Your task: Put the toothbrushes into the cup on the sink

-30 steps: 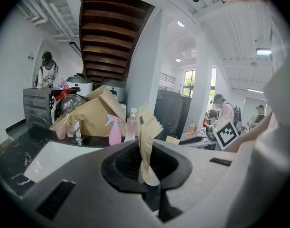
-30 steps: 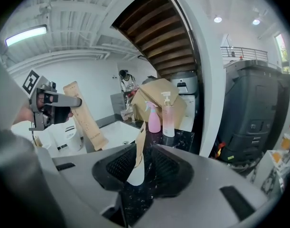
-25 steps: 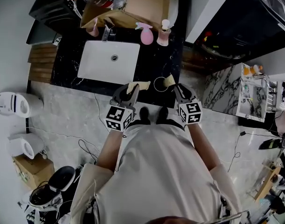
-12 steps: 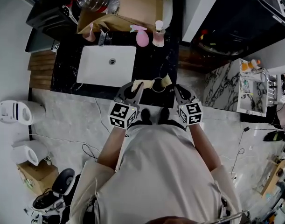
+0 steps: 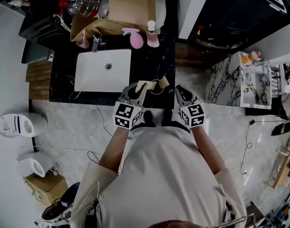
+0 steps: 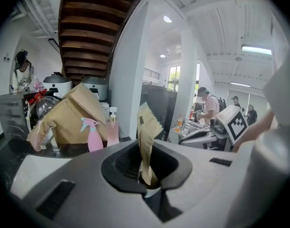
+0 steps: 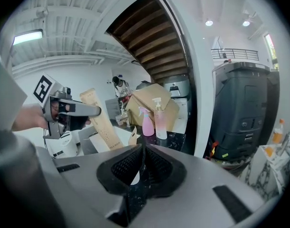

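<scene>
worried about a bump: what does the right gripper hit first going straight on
Probably the black countertop, since the right gripper seems to tilt down; the pump bottle stands further back. Depth is unclear.

Back edge of counter (image 5: 156, 63), near right corner: pink spray bottle (image 5: 136, 39) and pump bottle (image 5: 153, 34) are standing side by side, just apart. Brown box (image 5: 128, 4) is sitting behind them, overhanging the back edge. Faucet (image 5: 95, 43) is standing further left along the same edge. White appliance (image 5: 20, 125) and carton (image 5: 45, 186) are sitting on floor (image 5: 73, 122), well left of the counter's front edge.
</scene>
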